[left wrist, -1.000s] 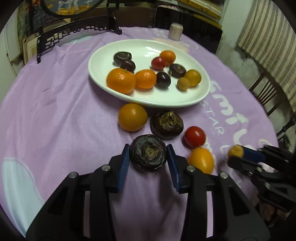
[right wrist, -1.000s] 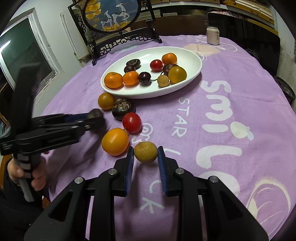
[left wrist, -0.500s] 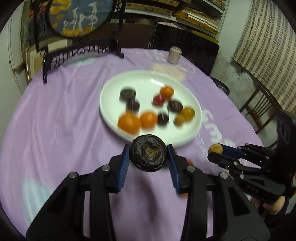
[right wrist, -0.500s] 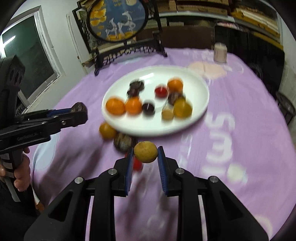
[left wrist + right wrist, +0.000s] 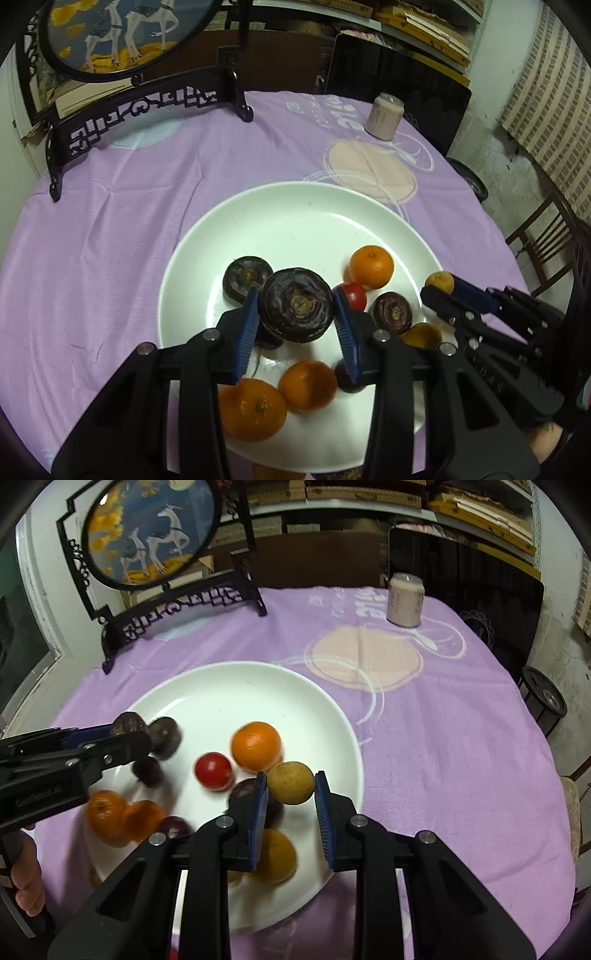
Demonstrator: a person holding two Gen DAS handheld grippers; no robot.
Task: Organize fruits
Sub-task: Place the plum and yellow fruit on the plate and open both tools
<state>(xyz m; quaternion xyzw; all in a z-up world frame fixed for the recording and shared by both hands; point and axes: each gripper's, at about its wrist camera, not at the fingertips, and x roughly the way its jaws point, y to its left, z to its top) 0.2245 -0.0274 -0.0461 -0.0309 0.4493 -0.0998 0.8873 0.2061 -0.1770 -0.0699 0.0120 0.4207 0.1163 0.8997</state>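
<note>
My left gripper is shut on a dark purple wrinkled fruit and holds it above the white plate. My right gripper is shut on a small yellow-brown fruit above the plate's right side. On the plate lie oranges, a red tomato and dark fruits. The right gripper also shows in the left wrist view, and the left gripper in the right wrist view.
A purple cloth covers the round table. A black ornamental stand with a round picture is at the back left. A pale can stands at the back right. A chair is beyond the right edge.
Both grippers have lifted their fruits off the cloth and moved forward over the plate. The fruits left on the cloth have dropped out of view.
</note>
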